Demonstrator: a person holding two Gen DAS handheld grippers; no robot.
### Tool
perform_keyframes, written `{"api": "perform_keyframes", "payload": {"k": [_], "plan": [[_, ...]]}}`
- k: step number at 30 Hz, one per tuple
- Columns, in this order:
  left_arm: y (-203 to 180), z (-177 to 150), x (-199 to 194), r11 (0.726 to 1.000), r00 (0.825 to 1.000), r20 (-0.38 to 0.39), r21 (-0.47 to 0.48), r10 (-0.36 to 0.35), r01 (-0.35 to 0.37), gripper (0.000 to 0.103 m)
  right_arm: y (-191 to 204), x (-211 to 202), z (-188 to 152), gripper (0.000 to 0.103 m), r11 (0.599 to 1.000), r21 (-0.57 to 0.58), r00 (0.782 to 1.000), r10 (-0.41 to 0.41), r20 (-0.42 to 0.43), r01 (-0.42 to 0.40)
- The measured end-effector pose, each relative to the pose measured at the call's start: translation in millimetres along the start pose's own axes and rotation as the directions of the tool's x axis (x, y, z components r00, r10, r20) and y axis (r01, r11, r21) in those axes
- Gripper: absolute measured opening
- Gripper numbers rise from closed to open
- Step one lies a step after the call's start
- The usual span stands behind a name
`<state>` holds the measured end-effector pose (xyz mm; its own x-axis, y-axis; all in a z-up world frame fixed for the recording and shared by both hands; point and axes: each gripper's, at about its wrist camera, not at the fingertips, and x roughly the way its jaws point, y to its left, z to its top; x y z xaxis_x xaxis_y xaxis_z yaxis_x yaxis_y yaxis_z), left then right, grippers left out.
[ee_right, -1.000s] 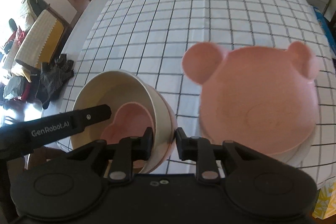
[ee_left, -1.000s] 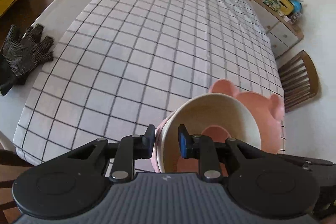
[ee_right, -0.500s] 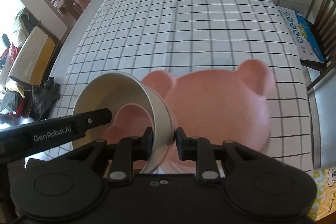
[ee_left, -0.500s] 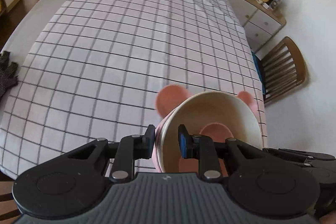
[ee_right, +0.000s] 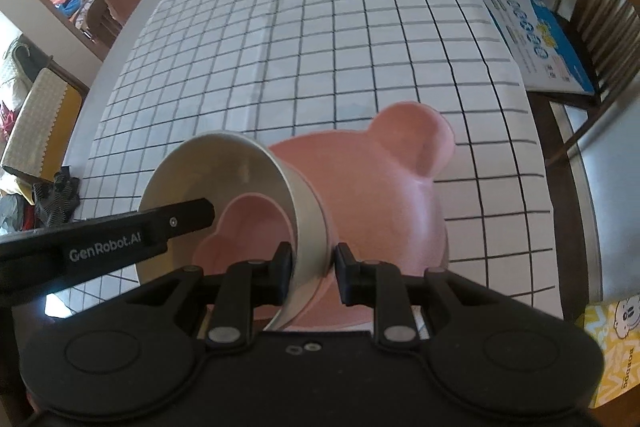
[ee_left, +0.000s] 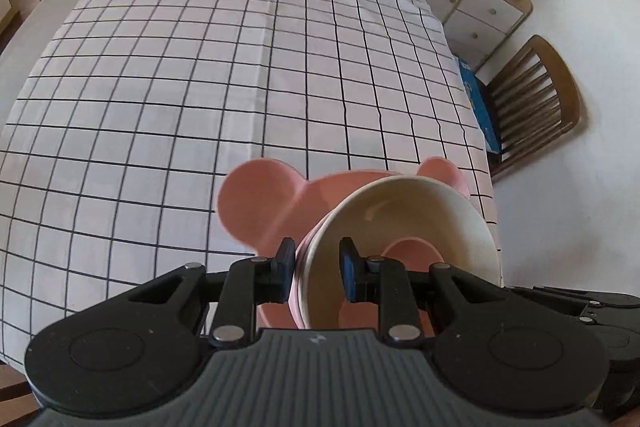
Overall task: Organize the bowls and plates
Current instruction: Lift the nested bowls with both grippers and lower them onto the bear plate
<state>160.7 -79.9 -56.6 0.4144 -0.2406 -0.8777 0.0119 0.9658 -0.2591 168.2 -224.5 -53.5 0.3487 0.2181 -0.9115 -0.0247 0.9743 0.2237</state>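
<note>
Home dining room: checked tablecloth, wooden chair, sideboard

Pink plate partly hidden behind cream bowl.

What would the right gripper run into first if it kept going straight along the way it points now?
Probably the pink bear-shaped plate, which lies just beyond and below the right gripper. Its jaws already clamp the rim of the cream bowl, so the bowl's underside would likely reach the plate first, though depth is unclear.
</note>
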Motion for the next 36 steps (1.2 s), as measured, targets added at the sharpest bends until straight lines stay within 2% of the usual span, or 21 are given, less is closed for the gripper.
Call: {"api": "perform_keyframes", "payload": {"k": [17,36], "plan": [[-17,3,35,0.999,0.999,-0.042,0.024,0.025,-0.024,0.023,-21,19,8,0.021,0.999,0.030,0.999,-0.035,-0.027,0.035],[-17,4,40,0.998,0.999,-0.035,0.045,0.035,-0.034,0.023,-21,27,7,0.021,0.998,0.044,0.999,-0.032,-0.030,0.033]]}}
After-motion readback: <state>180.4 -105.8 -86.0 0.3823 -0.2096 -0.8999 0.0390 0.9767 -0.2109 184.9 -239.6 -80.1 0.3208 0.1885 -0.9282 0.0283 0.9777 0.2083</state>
